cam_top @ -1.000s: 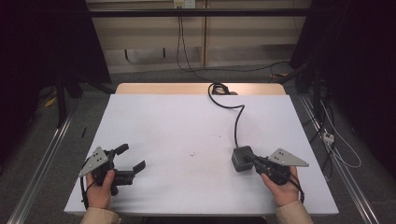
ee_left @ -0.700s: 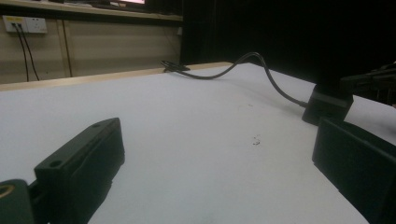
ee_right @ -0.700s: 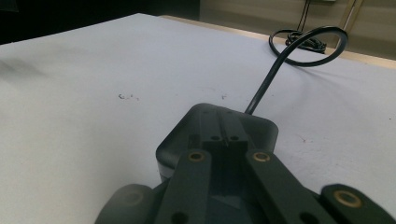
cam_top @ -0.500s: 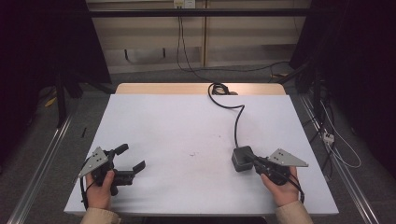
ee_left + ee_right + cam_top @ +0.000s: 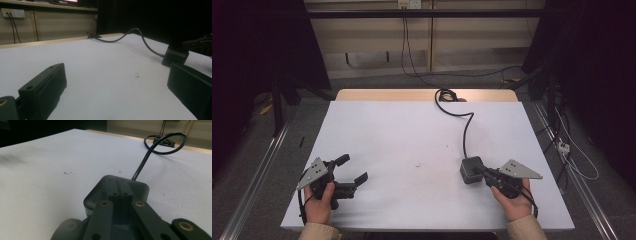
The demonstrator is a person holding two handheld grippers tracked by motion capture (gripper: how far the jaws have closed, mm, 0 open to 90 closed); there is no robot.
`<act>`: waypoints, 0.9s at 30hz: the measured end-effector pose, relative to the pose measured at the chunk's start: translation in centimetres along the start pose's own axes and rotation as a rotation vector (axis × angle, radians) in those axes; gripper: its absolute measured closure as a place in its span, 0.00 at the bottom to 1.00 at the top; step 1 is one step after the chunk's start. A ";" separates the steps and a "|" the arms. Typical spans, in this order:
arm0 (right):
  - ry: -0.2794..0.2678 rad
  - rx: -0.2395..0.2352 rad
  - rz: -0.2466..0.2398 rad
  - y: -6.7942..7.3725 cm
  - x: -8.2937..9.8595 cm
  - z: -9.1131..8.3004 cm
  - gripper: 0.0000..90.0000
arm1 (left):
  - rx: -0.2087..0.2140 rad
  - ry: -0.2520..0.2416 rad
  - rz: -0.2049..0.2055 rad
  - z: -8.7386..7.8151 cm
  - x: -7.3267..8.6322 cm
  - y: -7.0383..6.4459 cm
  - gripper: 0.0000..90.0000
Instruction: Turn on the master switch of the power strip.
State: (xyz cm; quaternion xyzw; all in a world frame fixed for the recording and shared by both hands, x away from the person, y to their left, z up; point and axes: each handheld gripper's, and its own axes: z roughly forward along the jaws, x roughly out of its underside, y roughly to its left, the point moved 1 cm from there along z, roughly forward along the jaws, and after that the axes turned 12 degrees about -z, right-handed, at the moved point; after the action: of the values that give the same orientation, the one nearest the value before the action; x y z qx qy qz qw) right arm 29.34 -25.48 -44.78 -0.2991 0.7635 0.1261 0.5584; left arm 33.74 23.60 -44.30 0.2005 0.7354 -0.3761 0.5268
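A dark grey square adapter box (image 5: 470, 168) lies on the white table (image 5: 402, 130) at the right front. Its black cable (image 5: 464, 131) snakes back to a coil at the far edge. My right gripper (image 5: 485, 173) is shut, its joined jaws resting over the near top of the box (image 5: 141, 187) with nothing seen between them (image 5: 120, 192). At the front left my left gripper (image 5: 352, 169) stands open just above the table, nothing between its jaws (image 5: 115, 82). From the left gripper view, the box (image 5: 175, 57) and cable (image 5: 140, 40) show far off to the right.
A small dark speck (image 5: 417, 164) marks the table's middle. The wooden far edge (image 5: 387, 94) carries the cable coil (image 5: 445, 94). Metal rails run along the floor on both sides, and loose cables lie on the floor at the right (image 5: 569, 150).
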 end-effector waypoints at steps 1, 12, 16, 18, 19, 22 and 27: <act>0.001 0.000 0.001 0.0 0.0 0.0 1.00 | 0.000 0.000 0.000 0.0 0.0 0.0 0.02; 0.005 0.000 -0.004 0.0 0.0 0.0 1.00 | 0.003 0.000 -0.001 0.1 0.0 -0.1 0.02; 0.004 0.005 -0.011 0.1 0.0 0.0 1.00 | 0.001 0.002 -0.001 0.1 0.1 -0.1 0.02; 0.004 0.004 -0.007 0.1 0.0 0.0 1.00 | 0.001 0.004 0.000 0.1 0.1 -0.1 0.02; 0.005 0.003 -0.007 0.1 0.0 0.0 1.00 | 0.001 0.003 -0.001 0.1 0.1 -0.1 0.02; 0.008 0.000 -0.007 0.0 0.0 0.0 1.00 | 0.001 0.002 -0.001 0.1 0.1 -0.1 0.02; 0.008 -0.002 -0.004 0.0 0.0 0.0 1.00 | 0.000 0.003 -0.002 0.1 0.1 -0.1 0.02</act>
State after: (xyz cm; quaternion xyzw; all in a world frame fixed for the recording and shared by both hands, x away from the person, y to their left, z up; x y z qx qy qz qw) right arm 29.34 -25.46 -44.76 -0.3017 0.7650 0.1246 0.5553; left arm 33.68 23.49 -44.39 0.2005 0.7364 -0.3764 0.5252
